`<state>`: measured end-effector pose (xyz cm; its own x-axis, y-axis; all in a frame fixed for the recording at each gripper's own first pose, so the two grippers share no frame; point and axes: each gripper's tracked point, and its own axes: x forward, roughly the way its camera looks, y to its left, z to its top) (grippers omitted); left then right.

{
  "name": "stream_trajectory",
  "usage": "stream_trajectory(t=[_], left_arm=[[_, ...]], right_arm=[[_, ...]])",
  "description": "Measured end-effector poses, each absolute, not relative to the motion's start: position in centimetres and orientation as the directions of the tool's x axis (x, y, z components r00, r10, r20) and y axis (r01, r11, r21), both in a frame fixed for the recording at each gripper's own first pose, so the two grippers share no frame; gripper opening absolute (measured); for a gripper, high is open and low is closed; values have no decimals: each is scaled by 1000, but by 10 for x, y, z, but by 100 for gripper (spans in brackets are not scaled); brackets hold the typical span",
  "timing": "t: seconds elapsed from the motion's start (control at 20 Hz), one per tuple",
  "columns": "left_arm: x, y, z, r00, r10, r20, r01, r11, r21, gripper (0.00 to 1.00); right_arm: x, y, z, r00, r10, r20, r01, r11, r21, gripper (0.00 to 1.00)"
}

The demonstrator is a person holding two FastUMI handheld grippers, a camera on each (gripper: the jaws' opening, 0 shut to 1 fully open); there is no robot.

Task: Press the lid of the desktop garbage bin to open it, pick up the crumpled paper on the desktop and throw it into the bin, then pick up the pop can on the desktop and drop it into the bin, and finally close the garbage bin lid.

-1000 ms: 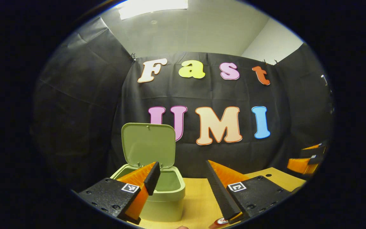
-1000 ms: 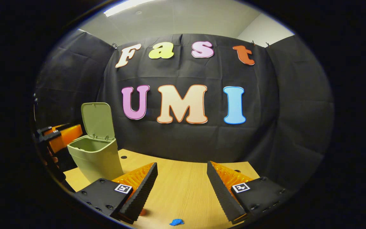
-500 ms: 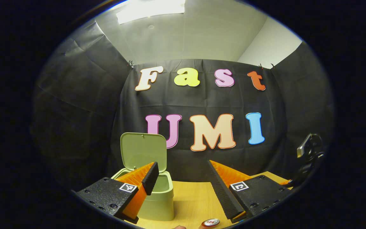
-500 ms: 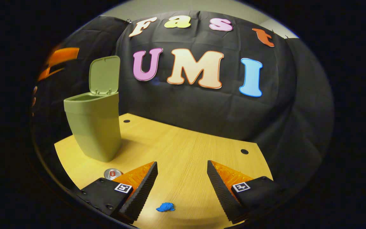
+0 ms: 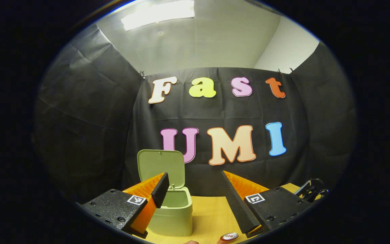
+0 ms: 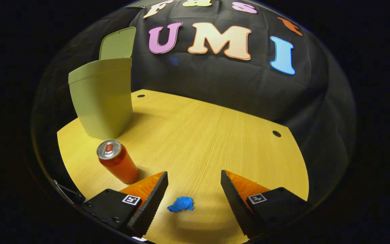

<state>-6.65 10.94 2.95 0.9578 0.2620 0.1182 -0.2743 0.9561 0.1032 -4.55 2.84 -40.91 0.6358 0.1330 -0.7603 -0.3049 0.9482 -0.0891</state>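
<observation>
My left gripper view looks level at the far wall, low over the table (image 5: pixel 208 217). My right gripper view tilts down, close. Both share the open bin (image 5: pixel 171 213) (image 6: pixel 102 98).

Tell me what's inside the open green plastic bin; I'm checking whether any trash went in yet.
In the left gripper view the green plastic bin, its lid up, shows bare inner wall; a finger covers part, and the bottom is hidden.
</observation>
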Motion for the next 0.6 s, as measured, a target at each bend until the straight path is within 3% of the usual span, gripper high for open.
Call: stream_trajectory(t=[0.4, 0.5, 0.6], left_arm=[[-76, 122, 37, 949, 289, 130, -304, 944, 125, 91], [-78, 124, 35, 948, 293, 125, -308, 943, 126, 90], [-80, 126, 34, 947, 297, 124, -313, 941, 130, 92]], right_arm=[[-86, 21, -466, 500, 110, -859, -276, 961, -37, 99], [-92, 22, -474, 474, 113, -873, -271, 962, -22, 90], [-99, 23, -479, 453, 131, -882, -260, 966, 10, 71]])
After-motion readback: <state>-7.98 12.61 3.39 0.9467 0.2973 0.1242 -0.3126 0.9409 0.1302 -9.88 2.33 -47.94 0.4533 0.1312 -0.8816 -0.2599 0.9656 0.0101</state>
